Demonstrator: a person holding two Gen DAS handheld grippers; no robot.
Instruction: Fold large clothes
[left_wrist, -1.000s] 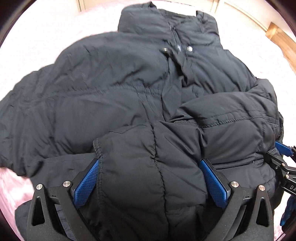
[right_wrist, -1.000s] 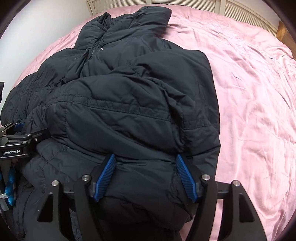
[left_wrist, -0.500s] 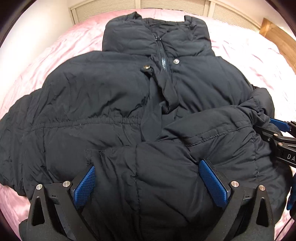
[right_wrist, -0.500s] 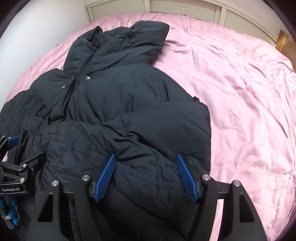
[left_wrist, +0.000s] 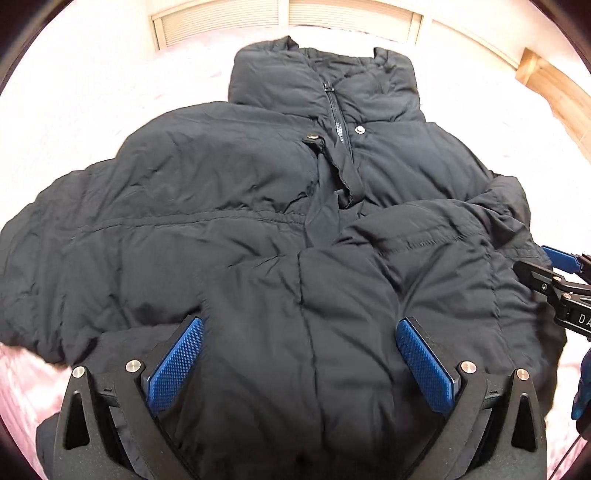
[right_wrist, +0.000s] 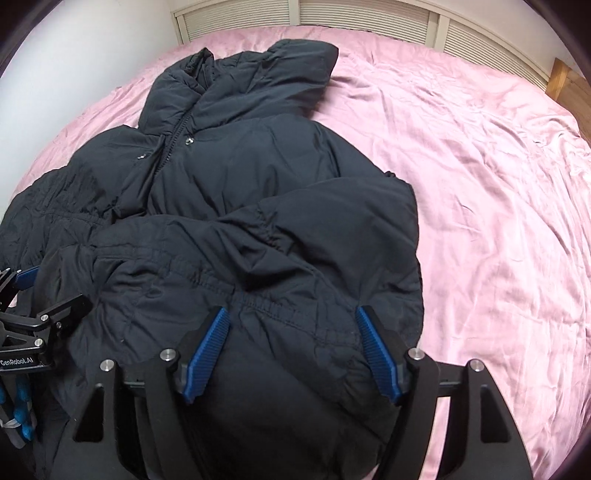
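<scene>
A black puffer jacket (left_wrist: 221, 206) lies front up on the pink bed, collar at the far end, zip and snaps showing. Its lower hem is doubled up over the body. My left gripper (left_wrist: 301, 354) has a thick roll of that hem filling the gap between its blue pads (left_wrist: 177, 354), and it grips it. In the right wrist view the jacket (right_wrist: 258, 166) bunches between the pads of my right gripper (right_wrist: 293, 343). Those jaws are opening while the fabric still presses on both pads. Each gripper also shows at the edge of the other's view: right gripper (left_wrist: 554, 288), left gripper (right_wrist: 37, 325).
The pink sheet (right_wrist: 480, 184) spreads wide to the right of the jacket. White louvred doors (right_wrist: 369, 14) run along the far side of the bed. A wooden frame corner (right_wrist: 565, 81) stands at the far right. A blue-gloved hand (right_wrist: 18, 424) holds the left gripper.
Both grippers have drawn back and up from the jacket with the hem still between their jaws. The folded-up part now covers less of the body, and the collar shows in full.
</scene>
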